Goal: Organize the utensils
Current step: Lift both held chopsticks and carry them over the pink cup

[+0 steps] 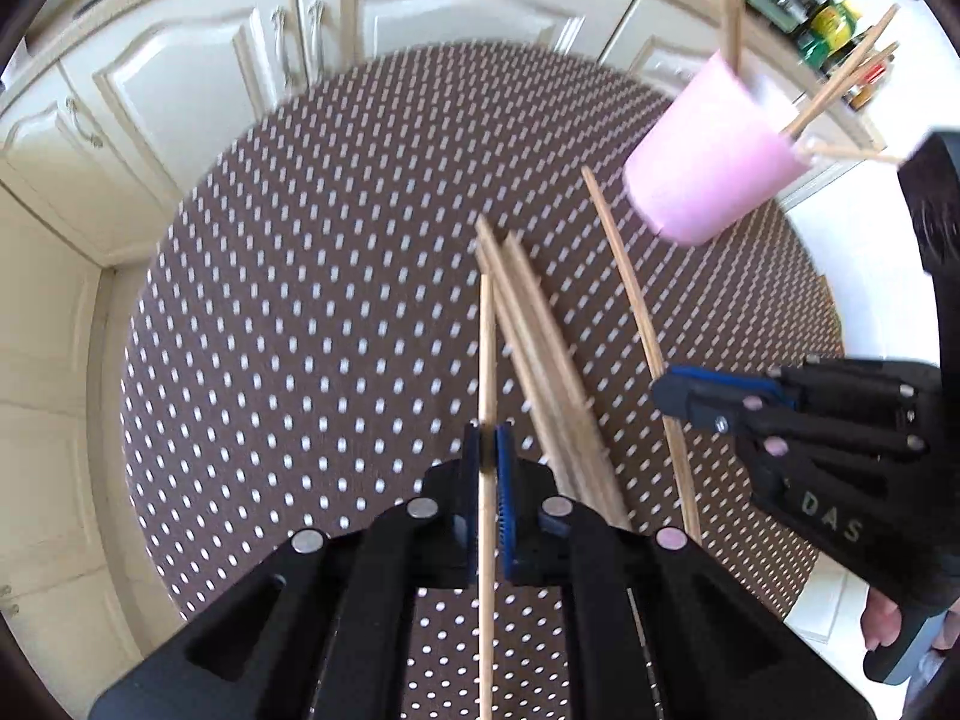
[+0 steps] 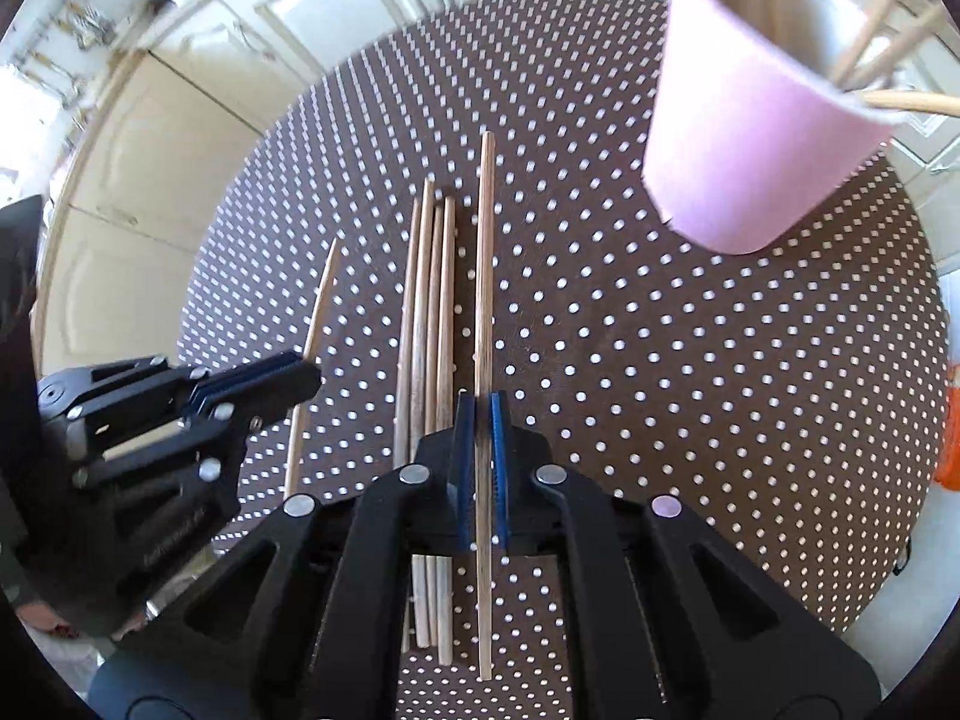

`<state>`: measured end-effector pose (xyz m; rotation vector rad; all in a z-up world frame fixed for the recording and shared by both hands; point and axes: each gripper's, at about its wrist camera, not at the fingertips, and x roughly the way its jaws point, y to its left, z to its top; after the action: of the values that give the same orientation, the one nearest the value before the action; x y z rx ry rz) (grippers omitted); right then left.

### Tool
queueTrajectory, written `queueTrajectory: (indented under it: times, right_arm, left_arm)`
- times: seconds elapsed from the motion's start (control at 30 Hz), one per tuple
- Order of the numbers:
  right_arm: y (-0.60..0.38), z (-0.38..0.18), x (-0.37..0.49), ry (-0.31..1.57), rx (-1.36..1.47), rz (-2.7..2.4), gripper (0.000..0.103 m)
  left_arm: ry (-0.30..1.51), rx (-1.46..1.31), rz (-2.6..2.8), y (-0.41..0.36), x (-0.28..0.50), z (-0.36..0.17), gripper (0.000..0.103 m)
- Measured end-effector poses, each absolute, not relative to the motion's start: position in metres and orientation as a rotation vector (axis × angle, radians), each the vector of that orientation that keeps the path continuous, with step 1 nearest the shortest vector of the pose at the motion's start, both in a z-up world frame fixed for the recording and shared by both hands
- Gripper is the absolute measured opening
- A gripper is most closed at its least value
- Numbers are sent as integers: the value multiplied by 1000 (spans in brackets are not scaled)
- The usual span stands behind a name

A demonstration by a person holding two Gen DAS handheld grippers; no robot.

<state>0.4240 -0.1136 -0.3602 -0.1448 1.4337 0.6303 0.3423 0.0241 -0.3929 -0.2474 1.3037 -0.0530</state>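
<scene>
One chopstick is clamped in each gripper, ready for the cup.
The left gripper (image 1: pixel 489 450) is closed on a chopstick (image 1: pixel 486 348), the right gripper (image 2: pixel 482 420) on another (image 2: pixel 483 276); the pink cup (image 2: pixel 750 138) stands ahead to the right; both sticks are judged due there next; its blurred inside is hard to read; loose chopsticks (image 2: pixel 429 312) lie just left.

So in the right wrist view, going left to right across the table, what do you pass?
Left gripper shut on a single chopstick → bundle of loose chopsticks → the chopstick clamped in the right gripper → pink cup with chopsticks already in it.
</scene>
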Motion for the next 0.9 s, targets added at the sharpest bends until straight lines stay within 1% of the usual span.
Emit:
queueTrajectory:
  times: [0.33, 0.5, 0.67, 0.9]
  right_arm:
    - [-158, -318, 415, 1334, -19, 598, 6]
    - [-174, -293, 396, 1278, 38, 579, 6]
    - [-198, -262, 385, 1187, 101, 551, 6]
    - [-220, -220, 399, 1012, 215, 503, 6]
  left_arm:
    - [1190, -216, -114, 11, 358, -342, 6]
    - [1134, -187, -156, -1, 368, -310, 6]
    - [1070, -151, -188, -16, 375, -288, 6]
    - [927, -140, -226, -36, 392, -238, 6]
